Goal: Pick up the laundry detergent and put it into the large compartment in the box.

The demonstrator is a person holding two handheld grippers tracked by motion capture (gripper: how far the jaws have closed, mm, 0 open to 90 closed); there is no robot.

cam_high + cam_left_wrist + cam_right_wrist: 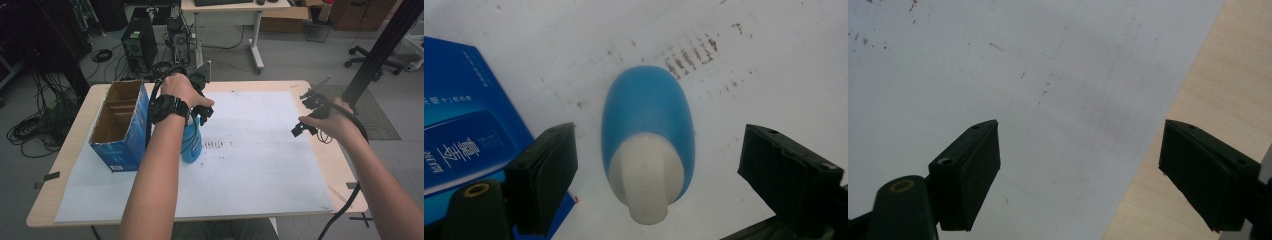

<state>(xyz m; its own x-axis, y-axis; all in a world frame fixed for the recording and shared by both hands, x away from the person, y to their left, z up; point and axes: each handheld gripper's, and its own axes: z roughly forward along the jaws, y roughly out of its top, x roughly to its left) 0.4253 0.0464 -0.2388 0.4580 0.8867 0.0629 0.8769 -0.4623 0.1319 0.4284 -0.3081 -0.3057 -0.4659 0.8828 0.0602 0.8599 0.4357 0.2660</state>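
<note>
The blue bottle (pixel 649 120), smooth, rounded and capped in off-white, stands upright on the scuffed white sheet (pixel 260 150) covering the wooden desk (pixel 75 130), just beside the open blue cardboard box (pixel 122 125). Your left gripper (pixel 656 165) hangs above it, jaws wide apart and clear of it. Your right gripper (pixel 1078 170) also gapes, over the sheet's edge.

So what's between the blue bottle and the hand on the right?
Just bare white paper sheet, lightly smudged, between the blue plastic bottle and the right gripper, in the high view.
</note>
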